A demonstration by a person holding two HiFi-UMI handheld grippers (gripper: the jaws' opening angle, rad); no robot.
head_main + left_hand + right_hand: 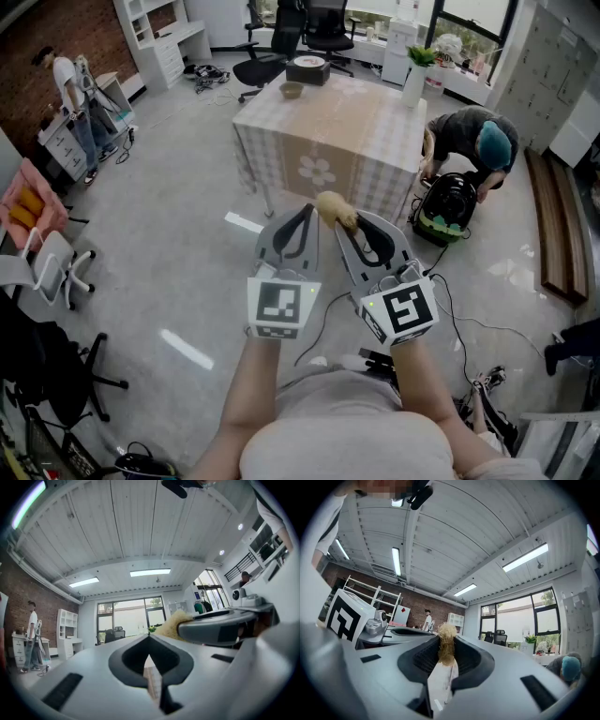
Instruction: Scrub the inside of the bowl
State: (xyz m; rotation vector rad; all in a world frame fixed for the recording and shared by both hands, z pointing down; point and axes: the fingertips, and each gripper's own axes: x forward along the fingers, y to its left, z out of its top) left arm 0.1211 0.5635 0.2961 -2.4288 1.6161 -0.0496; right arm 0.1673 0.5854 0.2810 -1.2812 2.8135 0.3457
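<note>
A small tan bowl [292, 90] sits near the far left corner of the checked-cloth table [347, 131], well ahead of both grippers. My right gripper [349, 221] is shut on a tan fibrous scrubber [335, 208]; in the right gripper view the scrubber [446, 648] pokes up between the fingertips of the right gripper [446, 657]. My left gripper [307, 212] is shut with nothing in it, right beside the right one. In the left gripper view, the closed tip of the left gripper [149, 640] shows, with the scrubber [172, 623] just to its right.
A round black-and-white box [308, 67] and a potted plant [415, 77] stand on the table's far side. A person [473, 141] crouches by a bag [444, 204] at the table's right. Office chairs [281, 42] stand behind; cables [469, 323] cross the floor.
</note>
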